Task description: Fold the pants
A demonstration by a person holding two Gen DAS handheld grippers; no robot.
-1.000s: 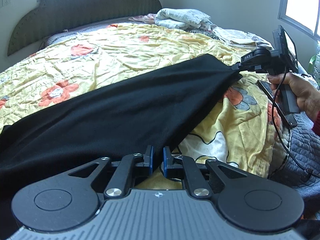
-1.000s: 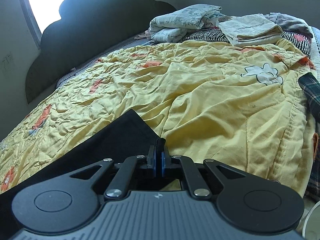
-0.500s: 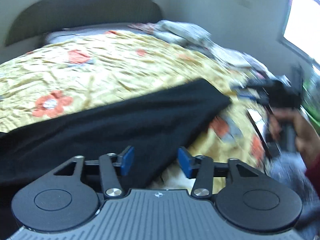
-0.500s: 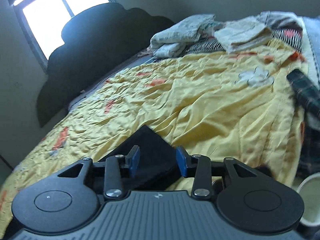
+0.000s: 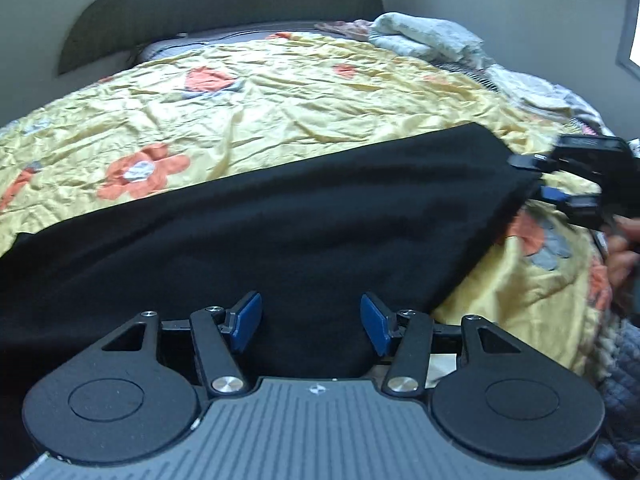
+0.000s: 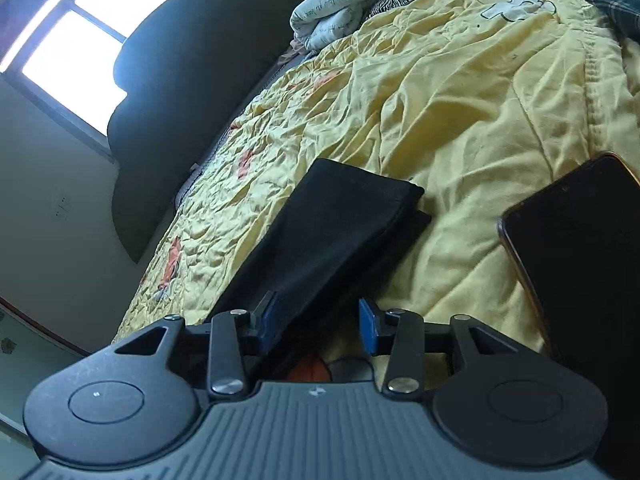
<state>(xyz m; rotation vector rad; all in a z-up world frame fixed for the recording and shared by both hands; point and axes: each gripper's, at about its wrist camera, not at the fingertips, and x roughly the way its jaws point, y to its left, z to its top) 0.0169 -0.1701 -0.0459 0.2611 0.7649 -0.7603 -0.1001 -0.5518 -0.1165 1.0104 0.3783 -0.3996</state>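
The black pants (image 5: 288,236) lie flat across the yellow flowered bedspread (image 5: 280,100), folded lengthwise into a long band. My left gripper (image 5: 311,323) is open just above the near edge of the pants, with nothing in it. My right gripper (image 6: 317,326) is open over the pants' end (image 6: 340,216), which lies as a doubled layer with its corner on the bedspread (image 6: 460,112). The right gripper also shows in the left wrist view (image 5: 540,176), open at the far right corner of the pants.
A dark phone (image 6: 576,256) lies on the bedspread right of the pants' end. Folded linens (image 6: 340,4) are piled near the dark headboard (image 5: 224,4). A plaid cloth (image 6: 612,4) lies at the far right. A grey knitted blanket (image 5: 624,368) hangs at the bed's near right.
Both grippers were shut on the pants a second ago and have opened. The pants dropped flat onto the bedspread. The right gripper has tilted and the phone has come into view.
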